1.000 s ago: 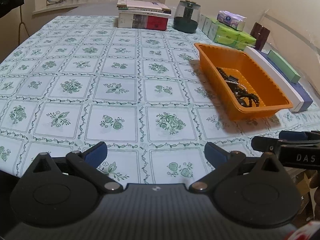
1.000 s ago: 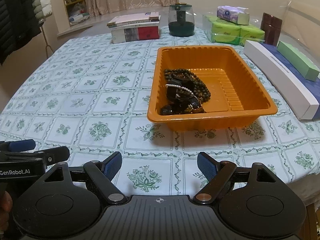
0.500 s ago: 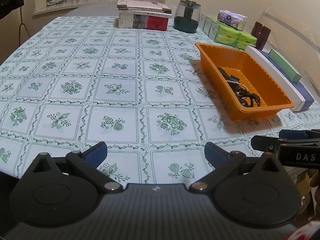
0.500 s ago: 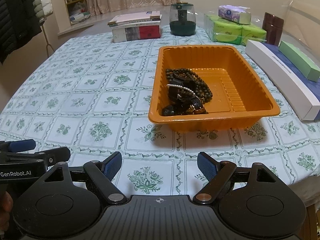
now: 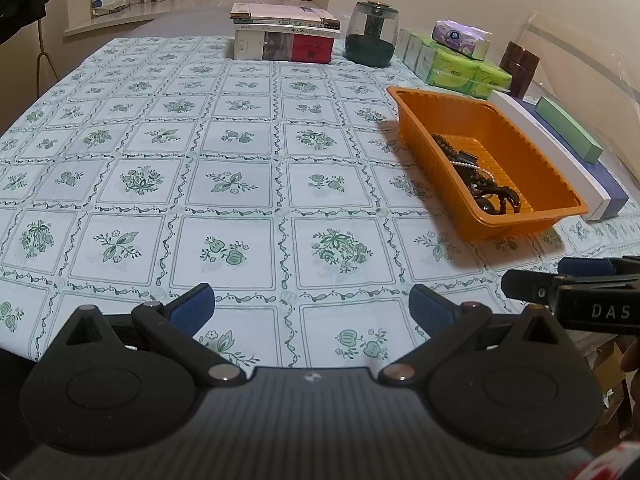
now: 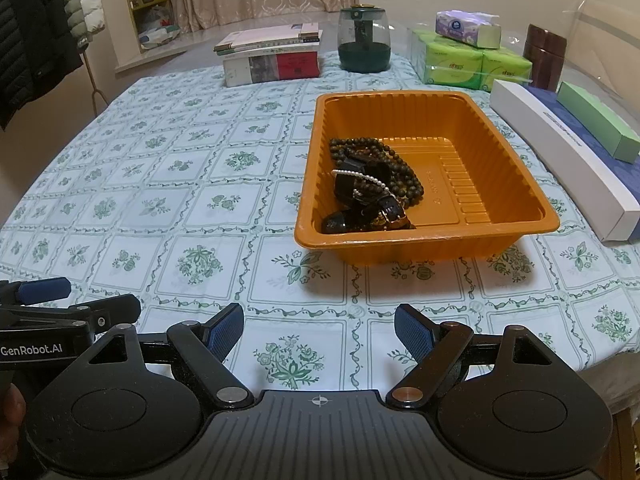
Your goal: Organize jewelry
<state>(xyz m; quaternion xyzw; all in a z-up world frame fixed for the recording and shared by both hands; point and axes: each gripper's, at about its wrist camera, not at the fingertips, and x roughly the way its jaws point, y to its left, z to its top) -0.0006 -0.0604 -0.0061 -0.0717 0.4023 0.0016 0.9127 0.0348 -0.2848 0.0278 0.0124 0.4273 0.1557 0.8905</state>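
An orange plastic tray [image 6: 516, 222] sits on the table, right of centre; it also shows in the left wrist view [image 5: 416, 98]. A pile of jewelry [image 6: 370, 188] lies in its near left part: dark bead strands, a thin pearl strand and dark bangles. The pile also shows in the left wrist view [image 5: 482, 184]. My right gripper [image 6: 319, 332] is open and empty, above the table's near edge in front of the tray. My left gripper [image 5: 311, 307] is open and empty, to the left of it, over the tablecloth. Each gripper shows at the edge of the other's view.
A floral tablecloth [image 5: 224, 152] covers the table. At the back stand a stack of books [image 6: 272, 56], a dark green jar [image 6: 364, 40] and tissue packs [image 6: 476, 58]. Long white, blue and green boxes [image 6: 560, 152] lie right of the tray, with a brown canister [image 6: 546, 56] behind.
Both grippers have drifted slightly back and up, so the tray looks a little farther away. Both stay open and empty. The jewelry has not moved.
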